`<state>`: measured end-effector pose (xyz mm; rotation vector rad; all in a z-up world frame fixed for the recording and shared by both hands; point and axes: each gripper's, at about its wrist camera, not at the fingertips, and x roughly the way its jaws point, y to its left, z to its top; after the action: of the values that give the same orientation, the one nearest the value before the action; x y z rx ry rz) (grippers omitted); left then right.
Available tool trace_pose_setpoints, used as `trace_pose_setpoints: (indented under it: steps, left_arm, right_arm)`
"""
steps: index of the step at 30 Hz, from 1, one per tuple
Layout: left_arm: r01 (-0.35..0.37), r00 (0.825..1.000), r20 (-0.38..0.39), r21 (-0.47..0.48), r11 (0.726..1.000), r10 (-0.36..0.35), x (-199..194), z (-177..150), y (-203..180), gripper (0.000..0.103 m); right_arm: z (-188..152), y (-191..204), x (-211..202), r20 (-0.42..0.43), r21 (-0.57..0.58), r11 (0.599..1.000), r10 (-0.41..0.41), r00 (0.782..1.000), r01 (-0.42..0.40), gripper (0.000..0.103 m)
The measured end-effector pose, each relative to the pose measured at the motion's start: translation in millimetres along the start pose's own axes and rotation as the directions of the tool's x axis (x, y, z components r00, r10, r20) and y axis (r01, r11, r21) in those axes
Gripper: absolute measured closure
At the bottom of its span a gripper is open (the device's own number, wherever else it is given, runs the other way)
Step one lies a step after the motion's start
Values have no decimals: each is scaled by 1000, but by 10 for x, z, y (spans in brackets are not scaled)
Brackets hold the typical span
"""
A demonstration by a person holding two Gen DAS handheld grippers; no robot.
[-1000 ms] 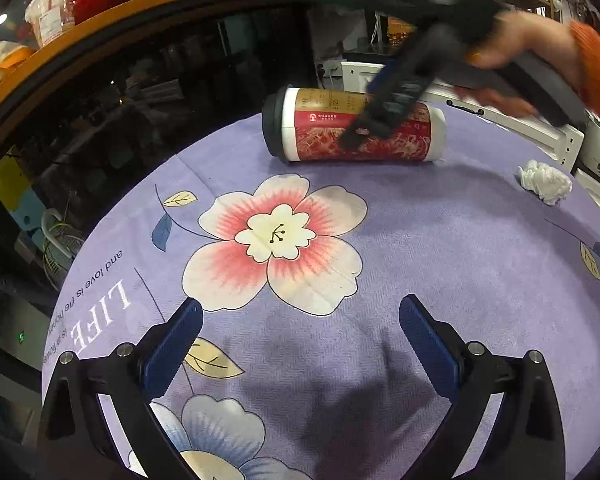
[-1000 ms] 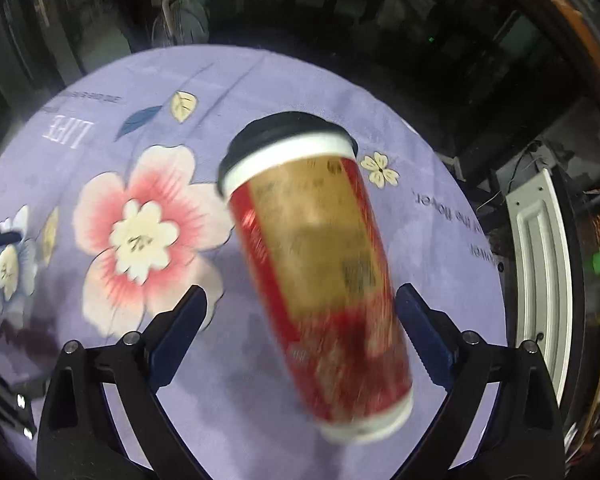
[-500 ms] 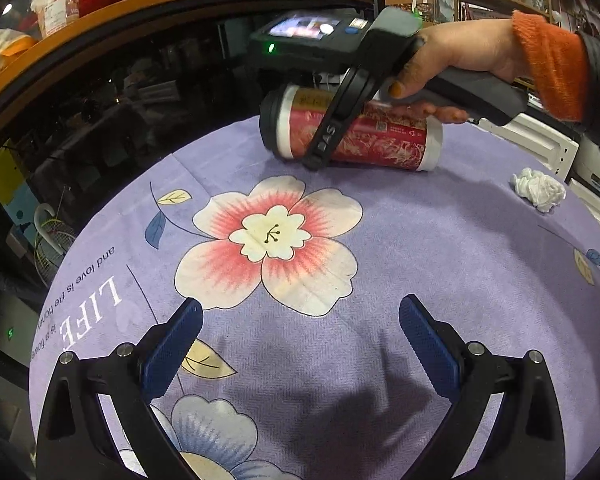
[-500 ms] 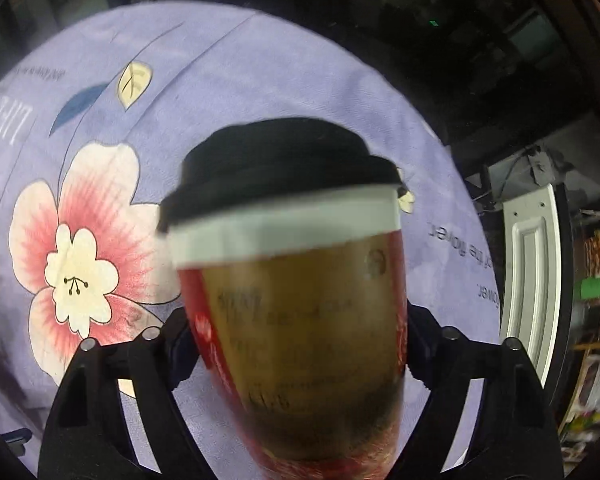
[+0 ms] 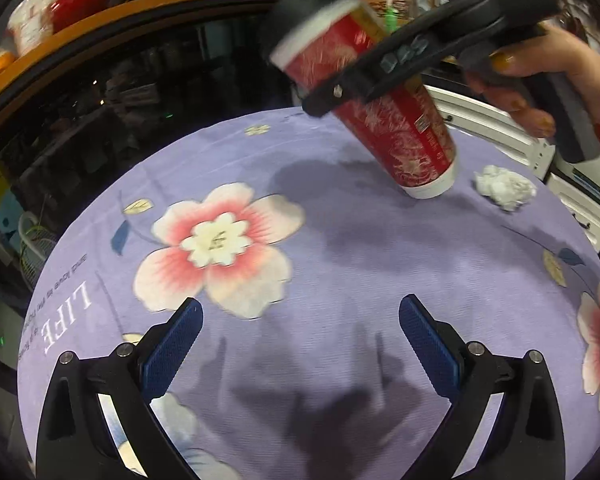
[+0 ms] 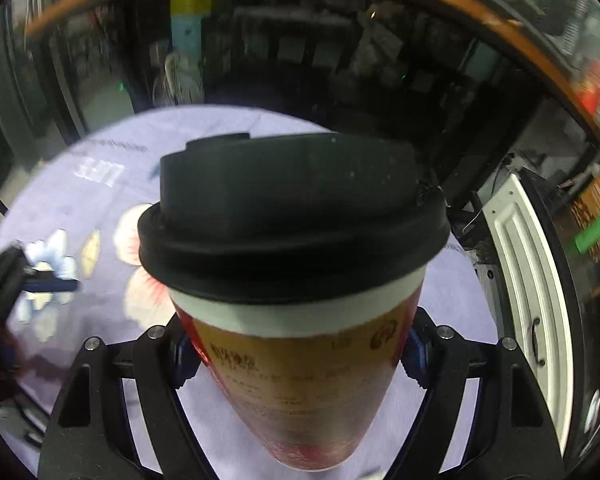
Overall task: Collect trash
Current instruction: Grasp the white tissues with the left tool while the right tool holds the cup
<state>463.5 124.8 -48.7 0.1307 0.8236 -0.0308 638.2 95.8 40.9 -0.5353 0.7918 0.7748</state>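
A red and gold paper cup [image 6: 300, 364] with a black lid is clamped between the blue pads of my right gripper [image 6: 299, 360], which is shut on its body below the lid. In the left wrist view the same cup [image 5: 384, 128] is tilted with its lid up and to the left, and its white base is low over the purple cloth. The right gripper [image 5: 340, 92] crosses it, held by a hand in an orange sleeve. A crumpled white tissue [image 5: 504, 188] lies on the cloth just right of the cup's base. My left gripper [image 5: 300, 344] is open over the cloth with nothing between its fingers.
The round table wears a purple flowered cloth [image 5: 340, 264] printed with "LIFE". Behind it runs an orange-rimmed glass counter [image 5: 140, 12] with red vases on it. A white cabinet [image 6: 520, 280] stands by the table's right side. The floor beyond is dark and cluttered.
The right gripper closed on the cup that lay on its side and raised it off the cloth, tilting it lid-up. The left gripper drifted slightly and stayed open.
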Motion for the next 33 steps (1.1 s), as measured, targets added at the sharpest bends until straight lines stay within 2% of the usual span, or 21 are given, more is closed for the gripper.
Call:
trace_pose_setpoints:
  steps: [7, 14, 18, 21, 24, 25, 26, 30, 33]
  left_arm:
    - [44, 999, 25, 141, 989, -48, 5, 182, -674, 6]
    - [105, 993, 27, 280, 954, -117, 276, 514, -1445, 6]
    - [94, 994, 23, 327, 941, -107, 491, 673, -1752, 6]
    - [115, 992, 5, 322, 940, -123, 650, 785, -1895, 6]
    - [100, 995, -10, 333, 938, -103, 830, 852, -2039, 7]
    - [99, 995, -12, 339, 935, -101, 881, 871, -2078, 9]
    - [102, 995, -19, 345, 933, -102, 926, 882, -2111, 15]
    - [123, 992, -43, 318, 940, -116, 996, 882, -2132, 46]
    - [125, 992, -42, 293, 948, -118, 988, 898, -2135, 59]
  right_arm:
    - [-557, -237, -900, 100, 85, 996, -31, 994, 22, 25]
    - [-1361, -640, -1657, 117, 227, 969, -129, 985, 99, 25]
    - [-1832, -899, -1887, 104, 302, 945, -166, 981, 128, 25]
    - [-2135, -1012, -1897, 76, 335, 930, -185, 980, 149, 25]
    - [-2370, -1069, -1920, 71, 365, 918, -195, 978, 157, 25]
    - [-2427, -1086, -1928, 70, 376, 913, -198, 978, 158, 25]
    - [-2465, -1103, -1929, 70, 388, 908, -199, 977, 157, 25]
    - [-2609, -1124, -1973, 91, 411, 899, -205, 974, 151, 25]
    - [-2697, -1104, -2012, 110, 422, 895, -211, 971, 147, 25]
